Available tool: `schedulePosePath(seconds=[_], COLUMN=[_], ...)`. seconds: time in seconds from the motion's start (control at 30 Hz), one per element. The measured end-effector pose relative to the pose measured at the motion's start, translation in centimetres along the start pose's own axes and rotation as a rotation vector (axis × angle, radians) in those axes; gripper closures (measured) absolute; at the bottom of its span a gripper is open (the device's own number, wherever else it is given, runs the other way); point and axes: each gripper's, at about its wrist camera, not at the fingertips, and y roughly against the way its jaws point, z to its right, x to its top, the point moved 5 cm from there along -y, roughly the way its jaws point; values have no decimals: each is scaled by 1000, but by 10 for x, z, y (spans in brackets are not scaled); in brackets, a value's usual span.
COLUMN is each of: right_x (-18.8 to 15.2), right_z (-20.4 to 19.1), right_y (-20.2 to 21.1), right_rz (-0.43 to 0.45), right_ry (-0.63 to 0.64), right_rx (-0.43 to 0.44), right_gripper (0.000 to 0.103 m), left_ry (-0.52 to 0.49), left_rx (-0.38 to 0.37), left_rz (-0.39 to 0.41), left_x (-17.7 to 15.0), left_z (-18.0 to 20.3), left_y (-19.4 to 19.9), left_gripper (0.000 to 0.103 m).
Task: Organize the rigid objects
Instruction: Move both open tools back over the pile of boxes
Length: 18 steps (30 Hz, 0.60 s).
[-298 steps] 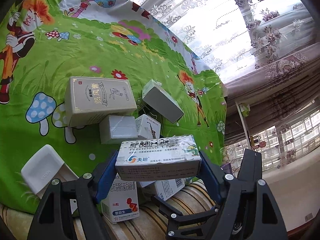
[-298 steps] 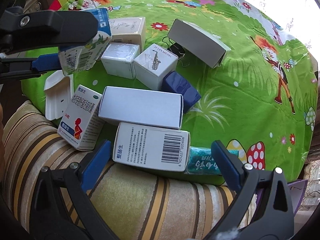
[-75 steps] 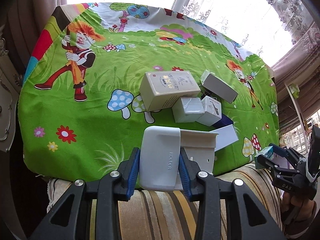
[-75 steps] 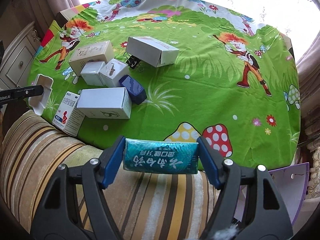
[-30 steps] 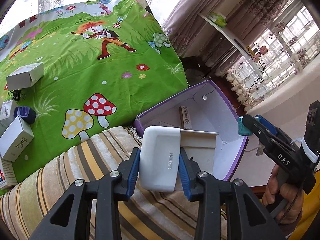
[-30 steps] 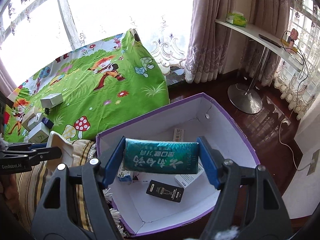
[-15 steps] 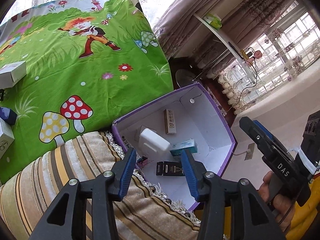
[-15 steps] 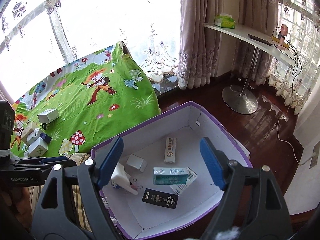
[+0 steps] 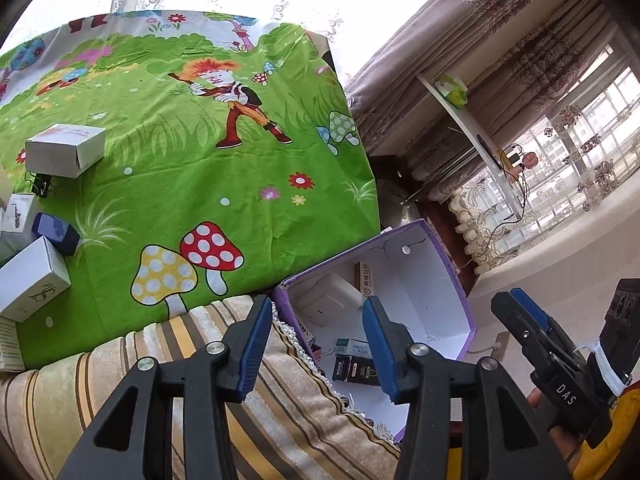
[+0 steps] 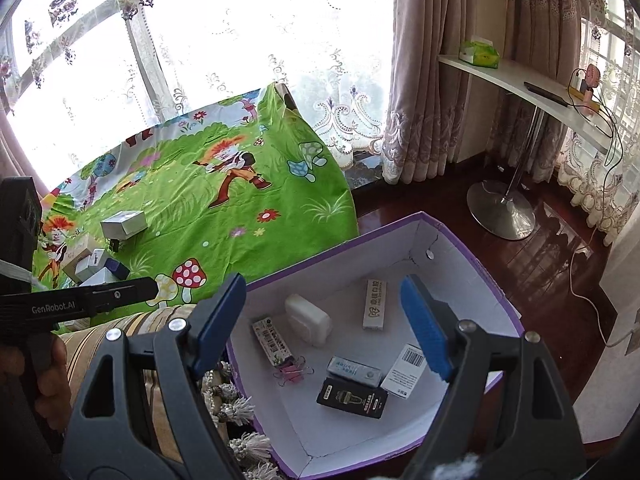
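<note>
A purple box with white inside walls (image 10: 472, 264) stands on the floor beside the striped cushion. In it lie a white holder case (image 10: 308, 320), a teal box (image 10: 354, 368), a black box (image 10: 352, 398), a slim white box (image 10: 375, 304) and other small packs. My right gripper (image 10: 323, 280) hovers over the box, open and empty. My left gripper (image 9: 316, 308) is also open and empty, above the near-left corner of the purple box (image 9: 452, 264), where the white case (image 9: 340, 286) shows. Several boxes stay on the green cloth, among them a white box (image 9: 64, 152) and a blue box (image 9: 56, 232).
The table with the green cartoon cloth (image 9: 200, 140) lies to the left, and the striped cushion (image 9: 120, 380) runs along its near edge. Behind the box are a stool base (image 10: 500, 208), a curved shelf (image 10: 520, 84), curtains and a floor cable.
Both grippers have opened. The white holder case left the left gripper and the teal box left the right; both now lie in the purple box. Both hands have drawn back a little.
</note>
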Motion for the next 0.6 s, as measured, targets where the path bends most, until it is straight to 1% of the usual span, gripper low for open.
schedulePosePath(seconds=[0.17,0.4,0.6], right_x=[6,14,16], right_z=[-24,-62,-96], right_y=[4,10,13], right_rz=[6,17,15], right_ry=[33,105,156], right_rx=[34,49,110], right_gripper=[21,21,21], left_ry=[45,126,194], left_rx=[-8,-10,-4], left_rz=[48,120,163], left_x=[10,20,17], left_z=[-22,-64,-104], left_y=[17,45,71], left_gripper=[54,54,54])
